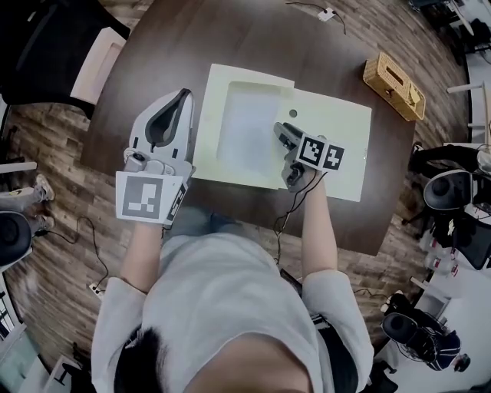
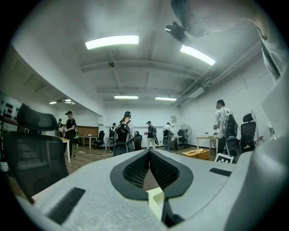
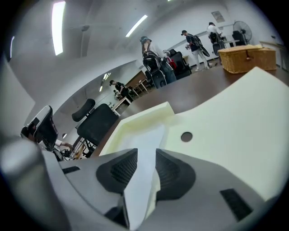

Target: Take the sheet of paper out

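Observation:
A pale yellow folder (image 1: 330, 146) lies open on the dark round table (image 1: 253, 38). The white sheet of paper (image 1: 247, 127) rests on its left half. My right gripper (image 1: 284, 134) reaches over the folder's near edge, angled down at the sheet's right side. In the right gripper view the sheet (image 3: 144, 158) runs up between the two dark pads (image 3: 174, 173), which stand apart and do not press on it. My left gripper (image 1: 182, 96) hovers level just left of the folder, with its tips together (image 2: 149, 152). A pale yellow bit of folder (image 2: 156, 200) shows in the gap behind them.
A wicker basket (image 1: 394, 86) sits at the table's far right; it also shows in the right gripper view (image 3: 247, 57). A small white plug with a cable (image 1: 327, 13) lies at the far edge. Office chairs (image 1: 449, 192) ring the table. People stand far off in the room (image 2: 123, 135).

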Motion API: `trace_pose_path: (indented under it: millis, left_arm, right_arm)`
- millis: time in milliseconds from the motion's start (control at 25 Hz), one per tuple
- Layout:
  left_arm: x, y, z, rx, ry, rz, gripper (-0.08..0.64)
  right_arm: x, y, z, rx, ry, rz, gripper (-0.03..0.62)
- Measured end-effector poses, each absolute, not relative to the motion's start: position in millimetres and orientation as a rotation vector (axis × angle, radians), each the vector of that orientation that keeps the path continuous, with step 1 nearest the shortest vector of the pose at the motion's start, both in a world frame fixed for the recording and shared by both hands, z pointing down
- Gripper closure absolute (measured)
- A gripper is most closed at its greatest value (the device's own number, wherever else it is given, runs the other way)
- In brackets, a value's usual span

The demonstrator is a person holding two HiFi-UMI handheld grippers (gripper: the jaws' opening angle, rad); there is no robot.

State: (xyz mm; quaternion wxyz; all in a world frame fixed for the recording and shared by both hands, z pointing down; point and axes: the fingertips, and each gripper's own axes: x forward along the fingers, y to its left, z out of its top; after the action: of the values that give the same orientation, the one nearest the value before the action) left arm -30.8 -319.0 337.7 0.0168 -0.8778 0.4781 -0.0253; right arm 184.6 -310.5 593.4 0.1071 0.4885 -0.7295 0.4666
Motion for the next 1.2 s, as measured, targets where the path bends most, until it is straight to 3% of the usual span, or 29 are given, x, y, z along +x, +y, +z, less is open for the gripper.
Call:
trace_pose_path:
  millis: [680,1200]
  left_arm:
    - [-54,-347,351,-2.729,1.529,-0.104,0.551]
    - [-65,-352,353,-2.737,1.533,-0.093,0.551]
  right_arm:
    - [174,-335,639,1.372,-1.992,1.661,0.471]
    - [142,-305,635,1.067,-2.044,1.795,0.471]
